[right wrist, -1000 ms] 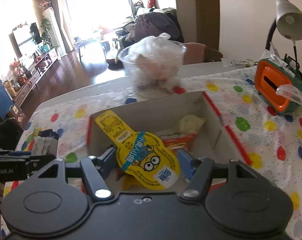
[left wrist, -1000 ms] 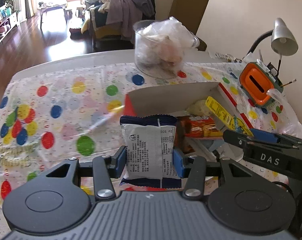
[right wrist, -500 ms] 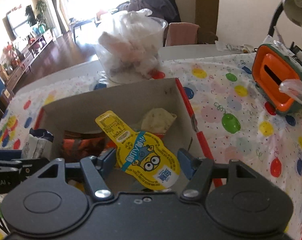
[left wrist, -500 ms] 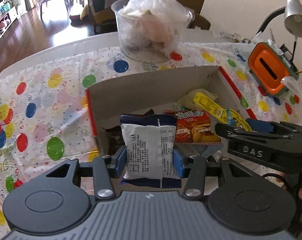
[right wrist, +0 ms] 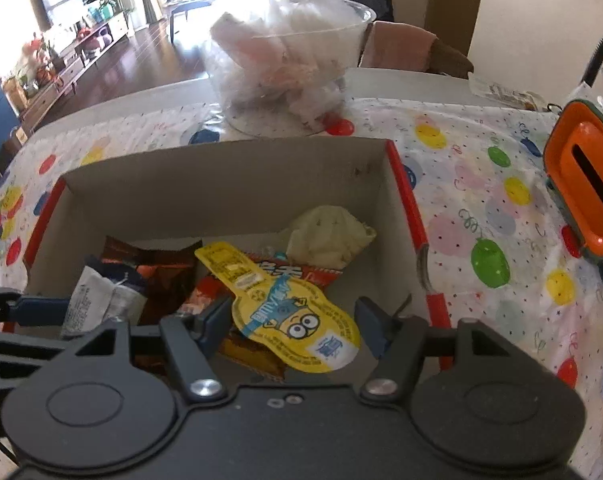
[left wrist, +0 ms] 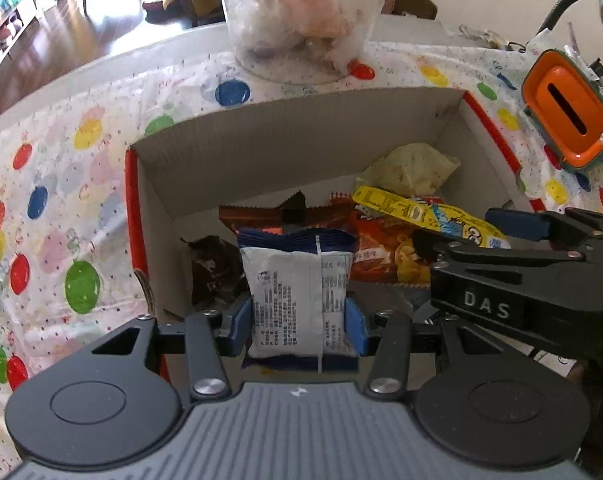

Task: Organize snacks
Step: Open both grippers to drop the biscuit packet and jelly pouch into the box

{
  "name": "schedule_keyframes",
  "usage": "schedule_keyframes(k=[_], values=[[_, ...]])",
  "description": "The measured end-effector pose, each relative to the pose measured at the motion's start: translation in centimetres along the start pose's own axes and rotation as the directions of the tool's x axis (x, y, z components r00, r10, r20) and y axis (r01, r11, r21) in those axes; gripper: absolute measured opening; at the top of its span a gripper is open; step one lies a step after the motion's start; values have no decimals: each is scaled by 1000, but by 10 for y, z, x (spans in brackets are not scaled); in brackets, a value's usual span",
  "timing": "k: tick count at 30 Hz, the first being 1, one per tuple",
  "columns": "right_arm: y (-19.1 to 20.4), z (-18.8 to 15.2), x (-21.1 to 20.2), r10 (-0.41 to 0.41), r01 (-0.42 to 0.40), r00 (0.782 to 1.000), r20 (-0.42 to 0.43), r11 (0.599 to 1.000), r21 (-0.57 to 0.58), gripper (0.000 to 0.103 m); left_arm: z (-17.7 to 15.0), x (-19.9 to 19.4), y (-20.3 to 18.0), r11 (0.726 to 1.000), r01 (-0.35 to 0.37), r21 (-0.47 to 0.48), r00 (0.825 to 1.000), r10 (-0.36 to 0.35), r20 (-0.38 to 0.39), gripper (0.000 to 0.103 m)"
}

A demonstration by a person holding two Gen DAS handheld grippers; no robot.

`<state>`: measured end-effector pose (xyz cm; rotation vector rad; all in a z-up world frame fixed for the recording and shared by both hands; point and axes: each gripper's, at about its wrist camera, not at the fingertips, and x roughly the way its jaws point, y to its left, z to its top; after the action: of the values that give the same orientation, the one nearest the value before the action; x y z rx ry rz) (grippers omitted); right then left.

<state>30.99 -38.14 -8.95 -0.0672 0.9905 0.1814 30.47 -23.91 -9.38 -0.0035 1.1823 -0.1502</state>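
Note:
An open cardboard box (left wrist: 301,132) (right wrist: 229,176) with red edges sits on the spotted tablecloth and holds several snack packets. My left gripper (left wrist: 297,318) is shut on a white and blue snack packet (left wrist: 297,300) and holds it over the box's near left part; it also shows in the right wrist view (right wrist: 97,300). My right gripper (right wrist: 289,326) is over the box's near right part. A yellow minion snack pouch (right wrist: 285,308) (left wrist: 421,212) lies between its fingers; the left pad touches it, the right pad stands apart.
A clear plastic tub (left wrist: 301,20) (right wrist: 285,68) stuffed with bags stands behind the box. An orange and green holder (left wrist: 565,116) (right wrist: 585,196) sits at the right, by a lamp arm (left wrist: 565,4). In the box lie orange packets (left wrist: 385,252), a dark packet (left wrist: 217,272) and a pale one (right wrist: 329,236).
Both grippers moved forward over the box with their snacks. The right gripper's jaws have widened and the yellow pouch has tilted and dropped lower between them.

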Motion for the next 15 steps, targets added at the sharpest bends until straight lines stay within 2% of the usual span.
schedule_keyframes(k=[4,8,11,15], values=[[-2,1,0,17,-17,1000,-8,1000,-4,67,-2,5,2,1000,0,-6,1000,0,-5,48],[-4,-2,-3,30,-30,1000,-9,1000,-7,72,-4,5,1,1000,-1,0,1000,1,0,48],[-8,-3,-8,39,-39,999,4,999,-3,79,-7,4,1,1000,7,-3,1000,-7,12,56],[-13,-7,-19,55,-54,998,17,998,-6,83,-14,-2,3,1000,24,-5,999,-23,36,58]])
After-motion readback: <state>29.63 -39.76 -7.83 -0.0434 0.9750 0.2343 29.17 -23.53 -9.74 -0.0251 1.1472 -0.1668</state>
